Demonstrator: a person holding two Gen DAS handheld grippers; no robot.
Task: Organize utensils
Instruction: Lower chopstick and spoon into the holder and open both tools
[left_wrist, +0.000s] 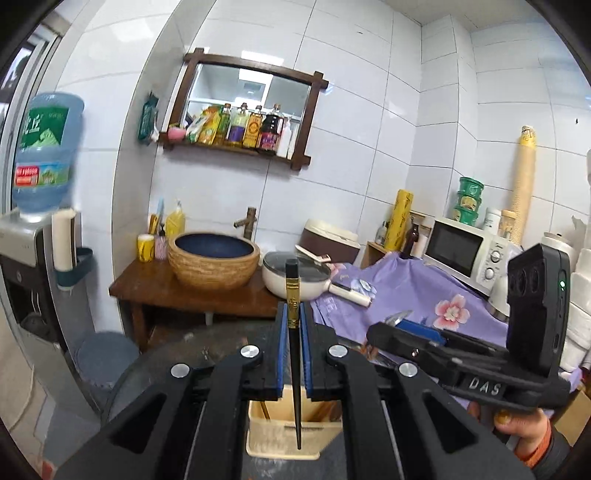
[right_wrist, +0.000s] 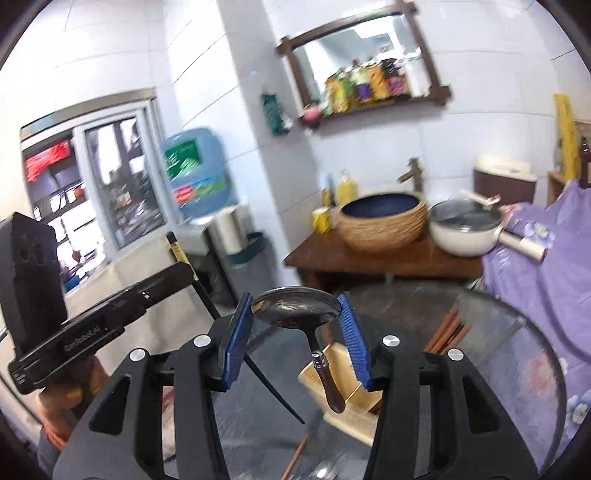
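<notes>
Left gripper (left_wrist: 291, 332): clamped on a black chopstick (left_wrist: 294, 354), upright, above the beige utensil holder (left_wrist: 291, 432).
Right gripper (right_wrist: 295, 328): pinching a metal spoon (right_wrist: 295, 308) by its bowl, handle hanging.
Further back: basin sink (left_wrist: 214, 260), white pot (left_wrist: 295, 277).

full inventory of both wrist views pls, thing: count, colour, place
chopstick: 1, black with gold band, upright in left tongs
spoon: 1, metal, dark handle, bowl between right tongs' pads
utensil box: 1, cream, on glass table
loose chopsticks: several, brown, on table
basin: 1, tan outside, blue inside, wooden stand
pot: 1, white, lidded, beside basin
microwave: 1, white, right
water bottle: 1, blue, on dispenser
left tongs: shut
right tongs: gripping spoon
</notes>
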